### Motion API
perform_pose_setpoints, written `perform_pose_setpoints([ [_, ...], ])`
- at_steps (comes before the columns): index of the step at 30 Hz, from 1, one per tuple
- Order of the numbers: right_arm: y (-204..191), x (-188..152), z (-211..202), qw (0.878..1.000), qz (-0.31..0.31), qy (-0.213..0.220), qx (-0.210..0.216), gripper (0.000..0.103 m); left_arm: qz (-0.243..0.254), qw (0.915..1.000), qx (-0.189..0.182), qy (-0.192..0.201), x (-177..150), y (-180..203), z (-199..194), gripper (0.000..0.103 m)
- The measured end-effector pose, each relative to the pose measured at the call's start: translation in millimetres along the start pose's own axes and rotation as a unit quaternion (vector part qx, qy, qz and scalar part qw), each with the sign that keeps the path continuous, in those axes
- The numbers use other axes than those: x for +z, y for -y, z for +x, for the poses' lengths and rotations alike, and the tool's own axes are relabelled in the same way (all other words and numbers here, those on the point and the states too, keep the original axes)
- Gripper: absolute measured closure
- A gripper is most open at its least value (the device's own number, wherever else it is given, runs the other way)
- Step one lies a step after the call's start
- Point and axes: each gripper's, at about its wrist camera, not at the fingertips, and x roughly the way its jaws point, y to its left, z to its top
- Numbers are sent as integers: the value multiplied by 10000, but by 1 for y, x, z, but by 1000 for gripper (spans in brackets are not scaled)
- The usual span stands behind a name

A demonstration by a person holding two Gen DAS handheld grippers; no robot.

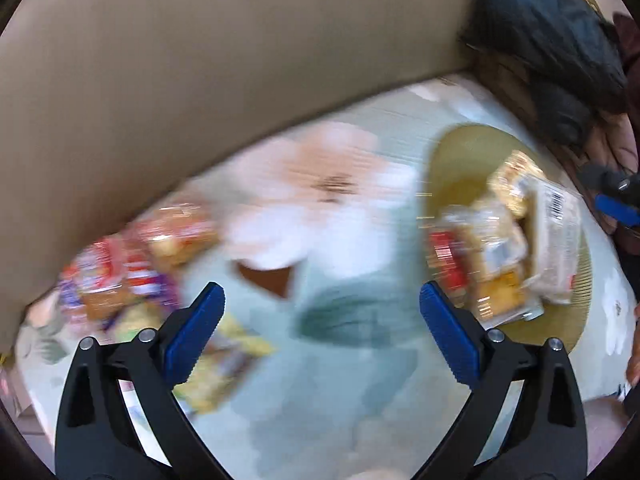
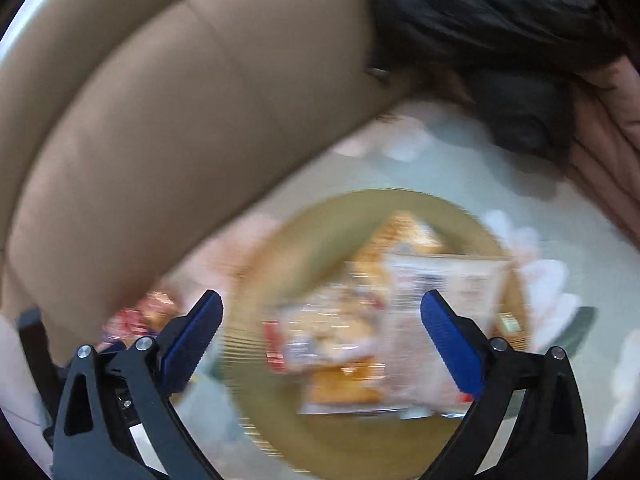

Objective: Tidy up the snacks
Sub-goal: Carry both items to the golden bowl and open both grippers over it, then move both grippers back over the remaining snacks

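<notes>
Both views are smeared, but I can see my left gripper (image 1: 320, 320) and right gripper (image 2: 320, 320) each with fingers spread apart and nothing between them. Several snack packets (image 2: 360, 332) lie piled on the gold plate (image 2: 304, 232); another heap of packets (image 1: 132, 264) sits on the flowered cloth (image 1: 340, 380) by the brown cushion (image 1: 200, 60).

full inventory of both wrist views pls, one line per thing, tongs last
gold plate: one, gold-yellow, on the cloth, right side of the left wrist view.
snack packets on plate: several, exact count blurred; orange, red, pale.
loose snack packets: a heap, count unclear; red, orange, purple, yellow; on the cloth at left, off the plate.
floral cloth: one, pale green with pink and white flowers, under everything.
cardboard panel: one, brown, behind the cloth.
dark bag: one, black, top right.
left tongs: open, blue pads, empty.
right tongs: open, blue pads, empty, above the plate.
</notes>
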Motion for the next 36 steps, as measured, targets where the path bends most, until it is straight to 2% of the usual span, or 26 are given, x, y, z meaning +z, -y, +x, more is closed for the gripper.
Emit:
perform_pose_setpoints([
  [1, -12, -2, 0, 9999, -84, 0, 55, 5, -116, 9999, -2, 0, 1, -5, -3, 5],
  [4, -68, -5, 16, 9976, -498, -165, 442, 5, -733, 9973, -48, -94, -26, -64, -19, 3],
  [7, -126, -13, 43, 9875, -1071, -610, 981, 5, -1014, 9945, 268, -66, -49, -110, -25, 3],
  [8, -141, -18, 52, 9832, -1315, -756, 1019, 5, -1091, 9929, 468, -13, -59, -129, -27, 3],
  [10, -181, -42, 79, 9633, -2256, -1174, 865, 5, -1122, 9918, 605, -16, -72, -151, -22, 3],
  [11, -198, -53, 91, 9504, -2711, -1315, 766, 5, -1121, 9927, 443, -35, -79, -159, -17, 3],
  [12, -216, -68, 107, 9318, -3262, -1447, 671, 5, -1160, 9930, 177, -90, -85, -163, -9, 3],
  [14, -231, -91, 123, 9127, -3737, -1563, 538, 5, -1330, 9897, -420, -336, -92, -163, 11, 3],
  [15, -234, -99, 136, 9066, -3827, -1699, 515, 5, -1300, 9890, -544, -460, -93, -159, 21, 3],
  [16, -233, -105, 139, 9059, -3797, -1796, 536, 5, -1142, 9903, -539, -588, -94, -153, 30, 3],
  [17, -233, -109, 149, 9081, -3679, -1908, 604, 5, -843, 9930, -359, -751, -93, -144, 42, 3],
  [19, -230, -117, 162, 9102, -3539, -2063, 617, 5, -553, 9944, -18, -902, -93, -138, 58, 3],
  [22, -223, -133, 189, 9049, -3590, -2267, 285, 5, -688, 9942, -131, -811, -98, -148, 73, 3],
  [23, -223, -136, 194, 9056, -3543, -2308, 341, 5, -639, 9954, -70, -712, -97, -148, 72, 3],
  [26, -216, -137, 203, 9185, -3062, -2439, 559, 5, -408, 9965, 230, -694, -96, -142, 76, 3],
  [28, -218, -138, 203, 9162, -3154, -2409, 553, 5, -419, 9970, 274, -598, -97, -141, 75, 3],
  [36, -215, -138, 203, 9200, -3127, -2273, 641, 5, -417, 9969, 419, -522, -97, -135, 75, 3],
])
